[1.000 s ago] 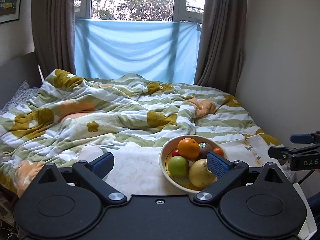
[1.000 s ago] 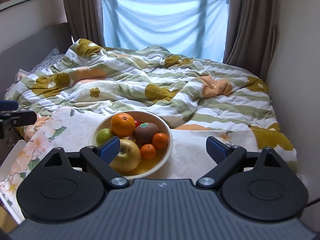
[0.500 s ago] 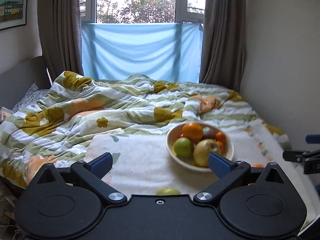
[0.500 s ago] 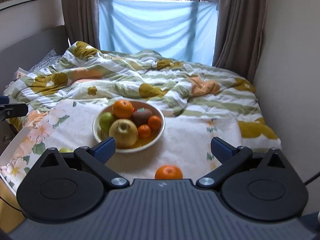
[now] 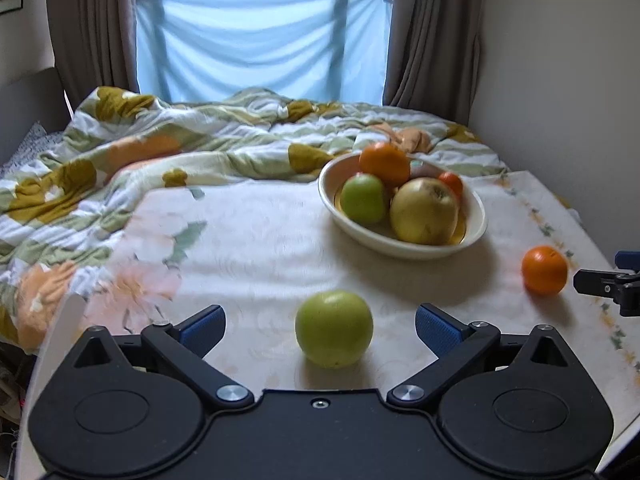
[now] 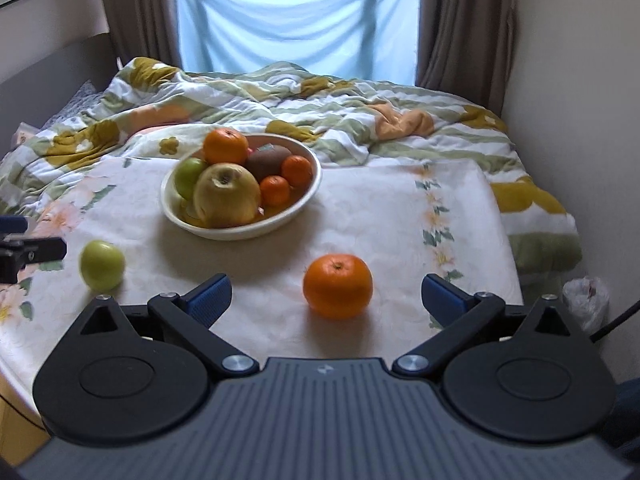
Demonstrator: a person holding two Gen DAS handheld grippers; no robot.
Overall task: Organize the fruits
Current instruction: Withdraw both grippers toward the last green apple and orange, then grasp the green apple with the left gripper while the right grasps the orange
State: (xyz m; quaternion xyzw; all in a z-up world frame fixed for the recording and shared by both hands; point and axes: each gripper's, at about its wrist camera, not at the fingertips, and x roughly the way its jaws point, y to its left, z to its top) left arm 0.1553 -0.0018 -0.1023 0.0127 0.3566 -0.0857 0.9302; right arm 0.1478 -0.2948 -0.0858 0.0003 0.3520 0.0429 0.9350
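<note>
Bowl: on cloth, quilt behind.
Apple: before bowl, left.
Orange: before bowl, right.

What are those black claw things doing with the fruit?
A person holds two grippers to tidy fruit. The left gripper is open around a loose green apple, not touching it. The right gripper is open around a loose orange. Neither is picked up yet. The bowl behind them already holds more fruit.
</note>
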